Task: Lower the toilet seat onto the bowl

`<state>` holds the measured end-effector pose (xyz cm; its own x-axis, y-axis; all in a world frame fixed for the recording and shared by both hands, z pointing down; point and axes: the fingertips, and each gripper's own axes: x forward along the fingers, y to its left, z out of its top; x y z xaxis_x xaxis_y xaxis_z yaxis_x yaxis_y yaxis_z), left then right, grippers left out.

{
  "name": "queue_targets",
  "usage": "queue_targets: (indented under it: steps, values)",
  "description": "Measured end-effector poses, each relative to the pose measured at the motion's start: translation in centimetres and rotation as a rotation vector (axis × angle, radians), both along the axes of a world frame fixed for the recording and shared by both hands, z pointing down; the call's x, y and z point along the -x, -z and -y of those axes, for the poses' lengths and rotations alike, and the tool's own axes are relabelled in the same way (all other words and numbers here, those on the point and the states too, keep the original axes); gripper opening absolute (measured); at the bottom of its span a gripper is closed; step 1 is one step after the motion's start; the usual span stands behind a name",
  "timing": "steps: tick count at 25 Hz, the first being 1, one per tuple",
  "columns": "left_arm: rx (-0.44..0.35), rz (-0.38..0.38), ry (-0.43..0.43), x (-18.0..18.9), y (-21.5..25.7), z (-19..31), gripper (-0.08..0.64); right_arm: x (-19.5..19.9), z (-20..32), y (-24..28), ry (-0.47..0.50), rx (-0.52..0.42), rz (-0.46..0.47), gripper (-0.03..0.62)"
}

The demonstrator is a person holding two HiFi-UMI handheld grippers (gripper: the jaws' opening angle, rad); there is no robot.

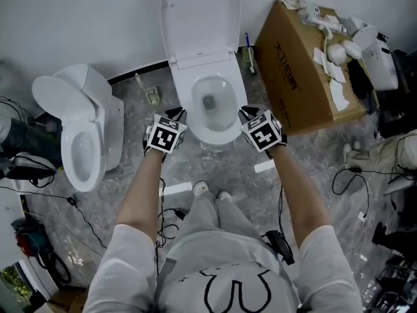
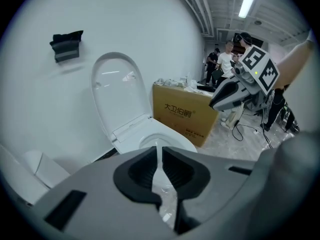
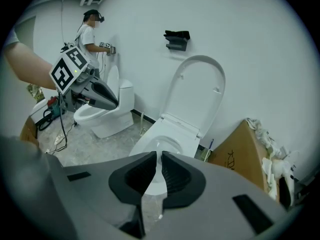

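Grey floor (image 1: 319, 162), toilet (image 1: 202, 60), Chinese-lettered box (image 1: 293, 77)

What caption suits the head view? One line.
Left gripper and right gripper, both empty, held before the toilet, its lid upright.

My left gripper (image 1: 176, 115) and right gripper (image 1: 247, 113) each carry a white cube (image 1: 165, 137) with black square markers behind the jaws. Their bodies are grey, with black ribbed pads (image 2: 141, 168). Behind them I see a pale grey short-sleeved T-shirt (image 1: 228, 256) with a black outline drawing, grey trousers (image 1: 212, 215) and white shoes (image 1: 201, 188).
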<state>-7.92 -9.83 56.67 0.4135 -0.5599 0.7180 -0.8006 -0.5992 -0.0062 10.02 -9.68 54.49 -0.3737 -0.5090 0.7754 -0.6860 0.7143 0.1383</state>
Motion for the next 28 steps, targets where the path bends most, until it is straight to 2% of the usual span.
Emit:
queue_targets:
  steps: [5,9,16,28]
  values:
    - [-0.055,0.03,-0.026,-0.2,2.9,-0.7,0.011,0.3,-0.9,2.9,0.053,-0.036,0.017,0.035]
    - [-0.115,0.025,-0.005,-0.5,5.9,-1.0,0.009,0.2,-1.6,5.3,0.045,-0.058,0.079,0.031]
    - [-0.227,-0.034,0.053,-0.8,11.7,-1.4,0.009,-1.2,-2.3,9.4,0.0,-0.122,0.139,0.029]
    - [-0.409,-0.086,0.108,-0.5,20.7,-3.3,0.009,-2.1,-3.7,17.5,-0.043,-0.281,0.218,0.029]
